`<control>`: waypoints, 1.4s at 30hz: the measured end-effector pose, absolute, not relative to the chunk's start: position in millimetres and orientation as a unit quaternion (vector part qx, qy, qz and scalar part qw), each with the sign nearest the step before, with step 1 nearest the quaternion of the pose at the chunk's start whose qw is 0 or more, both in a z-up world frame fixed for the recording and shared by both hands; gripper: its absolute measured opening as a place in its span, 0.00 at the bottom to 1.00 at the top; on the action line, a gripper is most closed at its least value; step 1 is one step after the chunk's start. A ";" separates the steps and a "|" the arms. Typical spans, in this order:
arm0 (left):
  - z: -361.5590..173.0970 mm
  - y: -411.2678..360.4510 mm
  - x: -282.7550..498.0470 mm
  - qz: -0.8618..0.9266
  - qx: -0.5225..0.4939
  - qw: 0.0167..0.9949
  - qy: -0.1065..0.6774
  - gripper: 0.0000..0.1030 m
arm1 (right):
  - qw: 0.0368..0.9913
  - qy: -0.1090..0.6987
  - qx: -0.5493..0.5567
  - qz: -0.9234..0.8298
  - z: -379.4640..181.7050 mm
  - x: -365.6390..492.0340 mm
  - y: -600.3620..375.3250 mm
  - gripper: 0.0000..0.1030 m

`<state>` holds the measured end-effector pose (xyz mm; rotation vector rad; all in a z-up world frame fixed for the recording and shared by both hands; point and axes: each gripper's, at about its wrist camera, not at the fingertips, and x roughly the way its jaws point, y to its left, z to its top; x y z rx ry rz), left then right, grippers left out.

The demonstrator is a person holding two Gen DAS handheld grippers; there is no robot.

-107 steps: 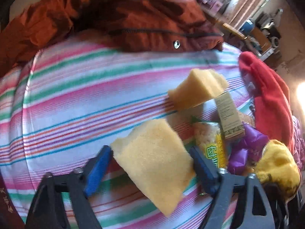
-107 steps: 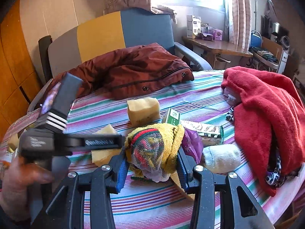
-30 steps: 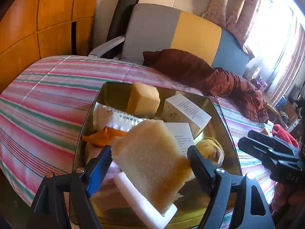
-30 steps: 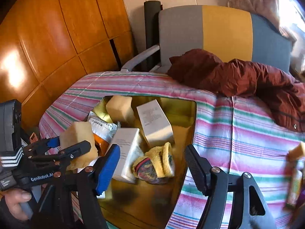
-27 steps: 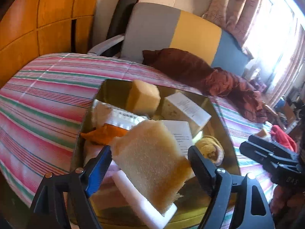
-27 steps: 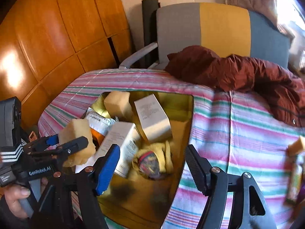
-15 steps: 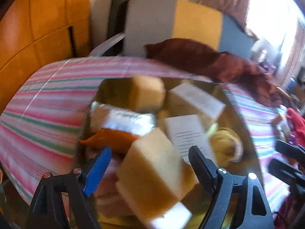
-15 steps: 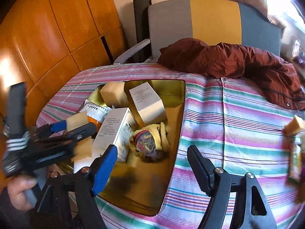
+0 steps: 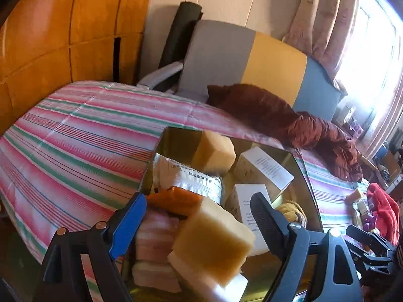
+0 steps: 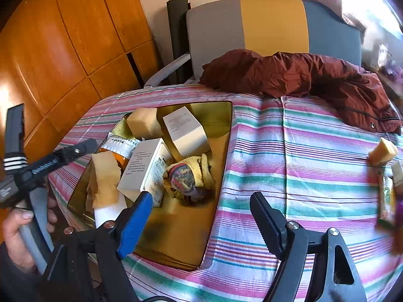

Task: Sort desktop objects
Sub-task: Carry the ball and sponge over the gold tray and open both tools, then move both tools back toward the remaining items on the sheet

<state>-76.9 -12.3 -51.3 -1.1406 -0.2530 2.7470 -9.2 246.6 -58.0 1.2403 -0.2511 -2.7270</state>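
Note:
A gold tray (image 10: 221,115) on the striped cloth holds a yellow sponge (image 10: 143,123), two white boxes (image 10: 186,133), a silver packet, an orange item and a yellow sock ball (image 10: 187,176). My left gripper (image 9: 199,216) is open above the tray's near end; a second yellow sponge (image 9: 214,241) lies loose below its jaws on a white block, also seen in the right wrist view (image 10: 104,176). My right gripper (image 10: 201,209) is open and empty over the tray's right edge.
A brown jacket (image 10: 302,75) lies at the table's back by a grey, yellow and blue chair (image 10: 272,25). At far right sit a sponge piece (image 10: 382,152), snack packets (image 10: 386,198) and a red cloth (image 9: 382,209). Orange wood panels stand left.
My left gripper opened and let the yellow sponge drop into the tray. My right gripper, which released the sock ball earlier, has drawn back to the right of the tray.

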 end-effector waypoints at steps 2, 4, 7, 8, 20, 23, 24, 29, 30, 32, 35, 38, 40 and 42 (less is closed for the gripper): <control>-46.4 -14.3 -70.8 0.921 -0.374 0.072 -0.086 0.83 | 0.061 -0.083 0.409 -0.907 -57.3 -6.8 247.4 0.79; -40.9 -18.0 -63.3 0.922 -0.369 0.070 -0.094 0.83 | 0.057 -0.083 0.407 -0.908 -56.7 -4.1 248.9 0.80; -33.3 -17.8 -54.6 0.924 -0.365 0.069 -0.094 0.83 | 0.052 -0.077 0.403 -0.911 -55.0 0.2 249.6 0.82; -31.5 -15.8 -52.4 0.925 -0.365 0.063 -0.087 0.83 | 0.049 -0.073 0.401 -0.912 -54.1 1.9 249.4 0.82; -11.5 36.9 -22.4 0.939 -0.334 0.080 0.025 0.83 | 0.019 -0.040 0.389 -0.920 -40.2 18.5 260.2 0.86; -10.7 52.2 -19.9 0.936 -0.335 0.101 0.039 0.83 | 0.005 -0.043 0.388 -0.920 -37.4 21.9 269.7 0.87; -10.9 55.6 -18.2 0.936 -0.335 0.104 0.042 0.83 | 0.001 -0.044 0.389 -0.920 -36.4 23.2 273.3 0.87; -12.5 78.6 -17.0 0.930 -0.339 0.129 0.064 0.83 | -0.022 -0.045 0.388 -0.920 -32.9 30.8 291.7 0.87; -13.1 83.0 -15.8 0.929 -0.339 0.132 0.068 0.83 | -0.029 -0.045 0.388 -0.920 -32.3 32.7 297.3 0.87; -14.0 93.0 -15.3 0.927 -0.339 0.141 0.081 0.83 | -0.037 -0.044 0.389 -0.919 -31.9 35.4 305.4 0.87; -15.3 107.9 -14.1 0.923 -0.338 0.157 0.094 0.83 | -0.054 -0.043 0.390 -0.918 -30.1 39.3 321.3 0.87; -16.5 121.3 -12.9 0.920 -0.337 0.170 0.107 0.83 | -0.074 -0.046 0.391 -0.916 -28.3 42.9 338.8 0.87; -17.9 130.2 -12.1 0.916 -0.339 0.180 0.113 0.83 | -0.089 -0.050 0.390 -0.915 -26.5 46.2 352.4 0.87; -19.0 139.4 -10.8 0.914 -0.338 0.188 0.122 0.83 | -0.102 -0.054 0.389 -0.914 -25.0 49.7 364.3 0.87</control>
